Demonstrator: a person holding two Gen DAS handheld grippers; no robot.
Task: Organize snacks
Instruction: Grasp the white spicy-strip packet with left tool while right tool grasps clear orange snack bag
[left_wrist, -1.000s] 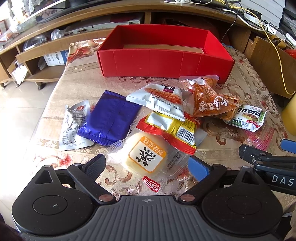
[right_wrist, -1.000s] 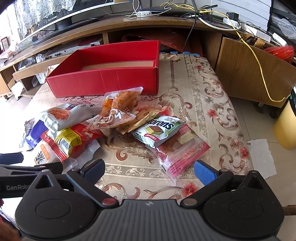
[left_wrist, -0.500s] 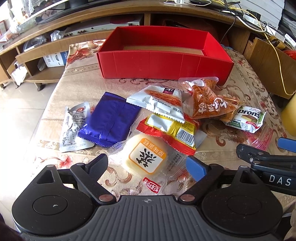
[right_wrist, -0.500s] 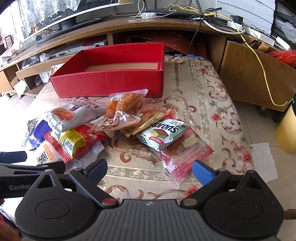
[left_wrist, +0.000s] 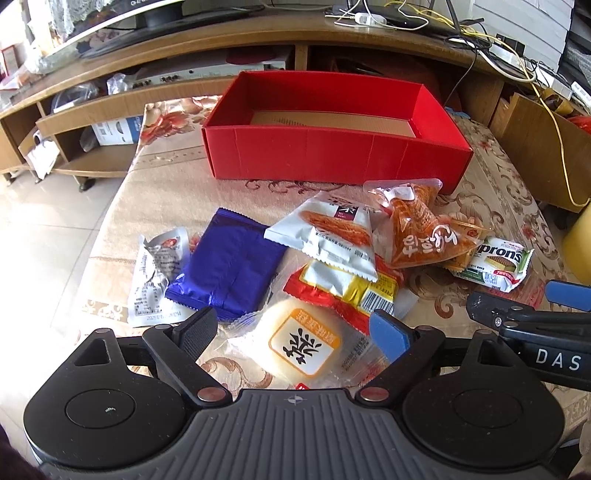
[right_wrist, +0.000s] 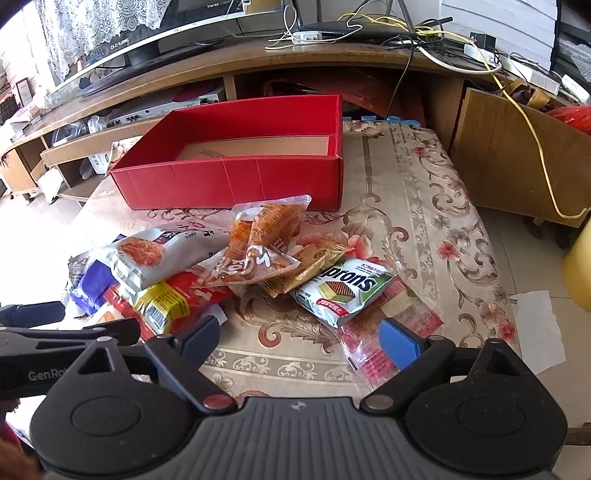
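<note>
Both grippers tilt steeply downward, side by side — the left gripper (left_wrist: 293, 330) and right gripper (right_wrist: 299, 338) have jaws wide apart, just been closing, gripping nothing.

Sunlit tiled floor (left_wrist: 44, 236), wooden shelving (left_wrist: 110, 107).

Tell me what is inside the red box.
The red box shows only red inner walls and a strip of bare brown cardboard floor; no snack is visible in it. Its near wall hides the front part of the floor, so that area stays unconfirmed.
</note>
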